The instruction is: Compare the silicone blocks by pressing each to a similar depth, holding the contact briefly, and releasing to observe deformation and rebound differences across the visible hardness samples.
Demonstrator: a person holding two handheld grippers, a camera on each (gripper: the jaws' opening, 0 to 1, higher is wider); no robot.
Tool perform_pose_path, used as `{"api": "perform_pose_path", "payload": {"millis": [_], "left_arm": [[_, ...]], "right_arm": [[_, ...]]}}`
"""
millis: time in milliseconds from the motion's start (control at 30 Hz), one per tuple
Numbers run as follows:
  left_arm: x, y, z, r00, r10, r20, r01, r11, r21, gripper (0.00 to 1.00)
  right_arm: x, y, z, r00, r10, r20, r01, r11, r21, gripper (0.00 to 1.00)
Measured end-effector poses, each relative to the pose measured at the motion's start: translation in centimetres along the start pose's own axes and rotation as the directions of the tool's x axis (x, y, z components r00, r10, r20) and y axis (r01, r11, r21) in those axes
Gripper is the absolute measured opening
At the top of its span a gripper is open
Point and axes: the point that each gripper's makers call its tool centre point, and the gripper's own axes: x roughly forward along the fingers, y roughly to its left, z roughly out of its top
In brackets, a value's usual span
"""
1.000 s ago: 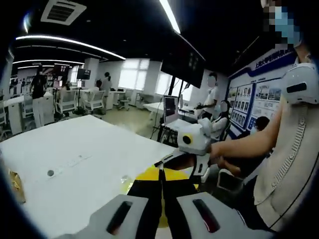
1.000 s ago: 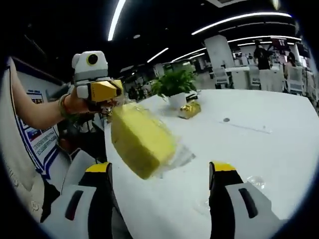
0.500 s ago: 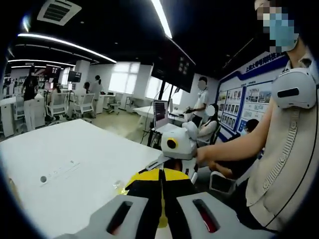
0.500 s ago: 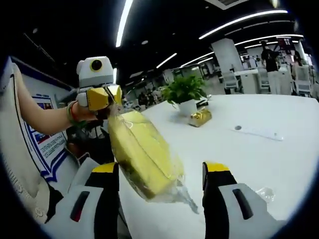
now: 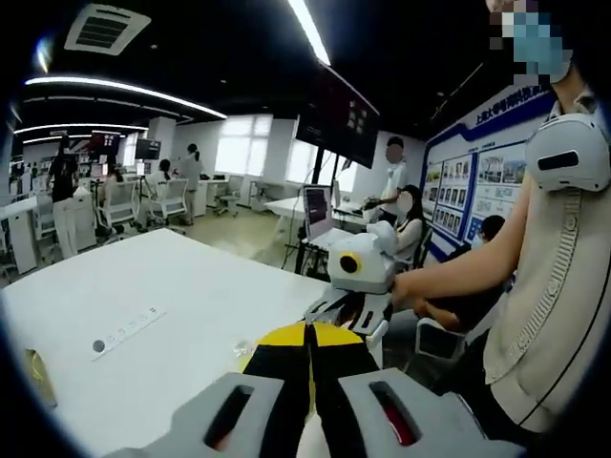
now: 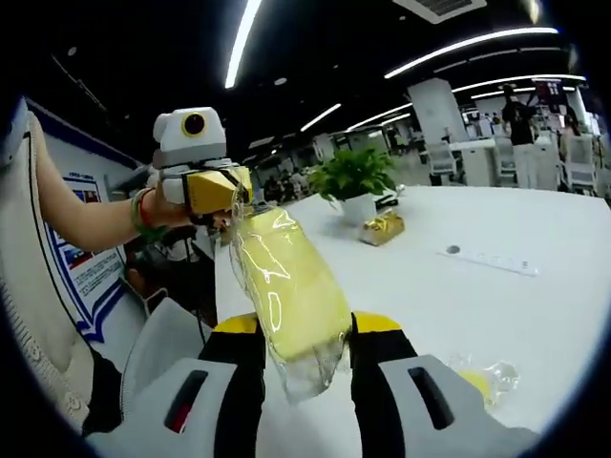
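Observation:
A yellow silicone block (image 6: 286,277) in clear plastic wrap hangs in the air over the near edge of the white table (image 6: 535,315). In the right gripper view, my left gripper (image 6: 224,205) comes in from the left and is shut on the top of the wrap. My right gripper (image 6: 304,329) is shut on the block's lower end, one jaw on each side. In the left gripper view, my left gripper (image 5: 307,329) has its jaws pressed together. The right gripper (image 5: 348,310) sits just beyond them, held by a person's hand.
On the table stand a potted plant (image 6: 355,176), a gold-wrapped item (image 6: 382,229), a white power strip (image 6: 496,260) and a small bagged piece (image 6: 482,377). People and desks fill the room behind. The person's body (image 5: 554,315) is close on the right.
My right gripper's jaws, wide apart before, have closed onto the lower end of the yellow block. The left gripper has kept hold of the wrap's top, and the block hangs more upright.

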Motion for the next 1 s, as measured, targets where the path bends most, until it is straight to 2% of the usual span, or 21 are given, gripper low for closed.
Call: {"api": "perform_pose_path", "payload": {"millis": [133, 533, 867, 1000], "left_arm": [[0.0, 0.4, -0.2, 1.0, 0.022, -0.009, -0.022, 1.0, 0.003, 0.0], [0.3, 0.7, 0.2, 0.999, 0.053, -0.009, -0.052, 0.998, 0.03, 0.0], [0.3, 0.7, 0.1, 0.998, 0.065, -0.013, -0.064, 0.997, 0.044, 0.0], [0.2, 0.6, 0.1, 0.998, 0.068, -0.014, -0.067, 0.997, 0.047, 0.0]], "right_arm": [[-0.4, 0.1, 0.0, 1.0, -0.03, -0.004, 0.03, 1.0, 0.007, 0.24], [-0.7, 0.7, 0.2, 0.998, -0.047, -0.032, 0.049, 0.997, 0.059, 0.07], [-0.8, 0.8, 0.3, 0.997, -0.069, -0.037, 0.07, 0.997, 0.015, 0.05], [-0.9, 1.1, 0.2, 0.998, -0.054, -0.046, 0.055, 0.998, 0.04, 0.05]]}}
